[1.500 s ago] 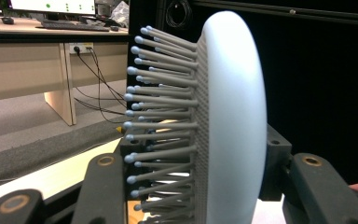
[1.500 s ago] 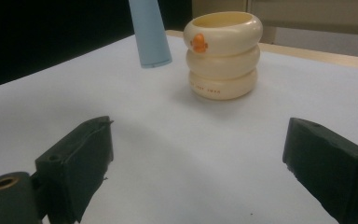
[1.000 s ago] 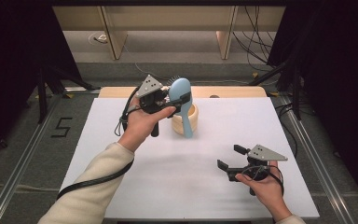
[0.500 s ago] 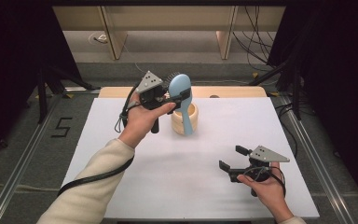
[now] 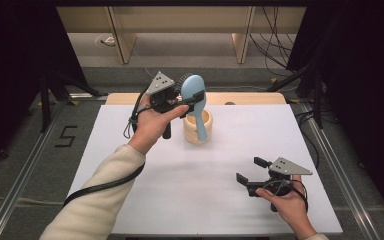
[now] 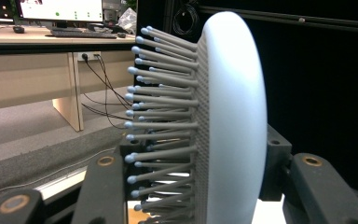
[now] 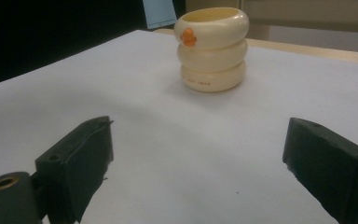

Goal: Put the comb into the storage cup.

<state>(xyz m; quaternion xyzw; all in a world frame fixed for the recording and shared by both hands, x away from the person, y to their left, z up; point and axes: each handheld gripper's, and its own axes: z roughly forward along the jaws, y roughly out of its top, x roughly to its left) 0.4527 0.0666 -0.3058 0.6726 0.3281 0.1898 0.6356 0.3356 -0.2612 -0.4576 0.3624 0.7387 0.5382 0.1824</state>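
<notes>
Hairbrush unmoved, within left claw

Grey carpet floor, pale wooden desk legs, black curtains, trailing cables

Pale blue hairbrush, cream holder with orange spot, white table

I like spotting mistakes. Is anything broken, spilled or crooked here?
Nothing looks broken or spilled. The left gripper holds the blue brush by its head, handle hanging down in front of the cream cup, which stands upright on the table. The right gripper is open, holding nothing.
</notes>
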